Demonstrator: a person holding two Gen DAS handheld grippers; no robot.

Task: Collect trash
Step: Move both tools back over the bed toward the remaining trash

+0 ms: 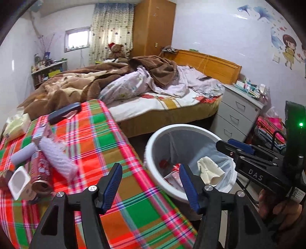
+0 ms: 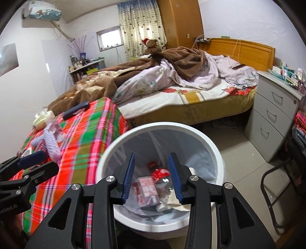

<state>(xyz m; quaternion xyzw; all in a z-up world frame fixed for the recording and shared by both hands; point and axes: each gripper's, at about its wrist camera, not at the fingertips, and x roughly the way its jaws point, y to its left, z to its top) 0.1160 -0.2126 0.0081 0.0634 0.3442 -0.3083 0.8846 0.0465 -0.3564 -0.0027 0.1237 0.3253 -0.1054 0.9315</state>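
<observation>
Now the right gripper (image 2: 152, 176) hangs over the bin (image 2: 216, 153), fingers apart and empty: a drop looks done. Next, the left gripper (image 1: 151, 182), also apart, should reach the can (image 1: 41, 172) at nine o'clock on the surface (image 1: 107, 145).

- I'm in a lived-in bedroom of a home.
- Unmade bed (image 1: 162, 103) with wooden headboard (image 1: 208, 63), a brown blanket (image 1: 80, 82) and pale quilt heaped on it.
- Teddy bear (image 1: 116, 50) in a red hat sits at the far end of the bed.
- Tall wooden wardrobe (image 1: 154, 26) in the corner, patterned curtain (image 1: 111, 30) beside a small window (image 1: 77, 40).
- Grey bedside drawer unit (image 1: 237, 113), its top crowded with small boxes.
- Cartoon wall stickers (image 1: 288, 49) of children above it.
- Wall air conditioner (image 2: 42, 11) up high.
- Cluttered shelf (image 1: 48, 70) of bottles along the far wall.
- White lined trash bin (image 2: 193, 132) on the tiled floor, next to a table under a plaid cloth (image 1: 107, 138).
</observation>
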